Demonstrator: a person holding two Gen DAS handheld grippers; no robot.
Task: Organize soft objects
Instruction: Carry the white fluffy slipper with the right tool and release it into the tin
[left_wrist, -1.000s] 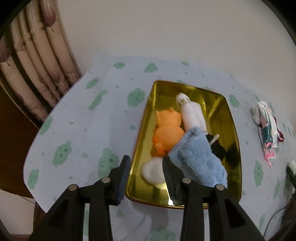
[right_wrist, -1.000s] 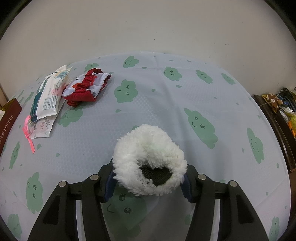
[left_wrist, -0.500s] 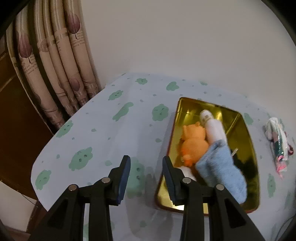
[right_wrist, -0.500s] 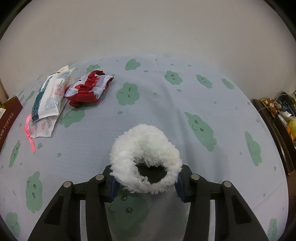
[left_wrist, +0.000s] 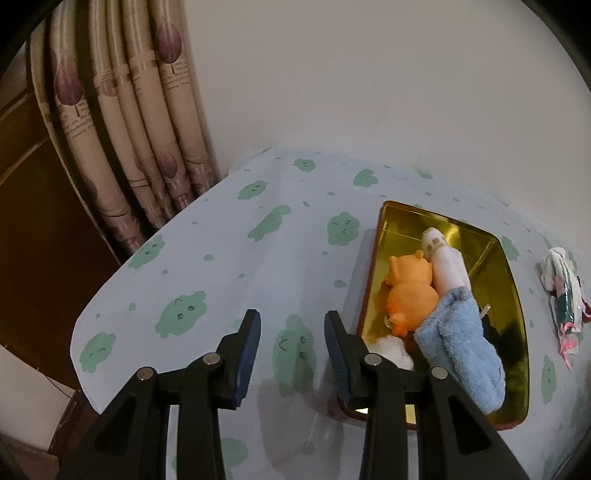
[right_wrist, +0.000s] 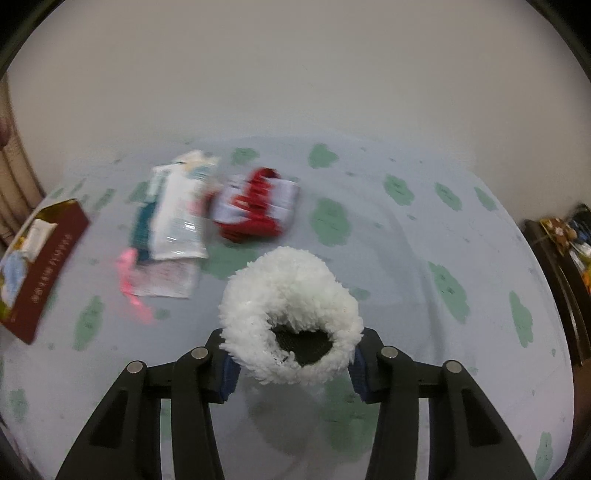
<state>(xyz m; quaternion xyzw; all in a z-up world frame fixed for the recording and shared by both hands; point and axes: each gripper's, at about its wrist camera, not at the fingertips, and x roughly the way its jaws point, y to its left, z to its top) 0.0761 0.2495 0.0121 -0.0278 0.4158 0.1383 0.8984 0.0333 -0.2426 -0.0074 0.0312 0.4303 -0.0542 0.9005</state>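
Fluffy white slipper (right_wrist: 291, 314) | clamped between right gripper (right_wrist: 293, 363) pads, now lifted off the tablecloth (right_wrist: 406, 258), view swung toward gold tin (left_wrist: 513, 295) | left gripper (left_wrist: 291, 341) narrow, empty, drawn back beside tin | likely next: carry slipper to tin.

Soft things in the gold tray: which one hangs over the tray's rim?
The blue towel. Its near end drapes over the tray rim, while the orange plush and white roll lie wholly inside.

plain off-white wall (left_wrist: 369, 92) behind, patterned beige curtain (left_wrist: 122, 122) on the left, dark wood cabinet (right_wrist: 561, 266) off right
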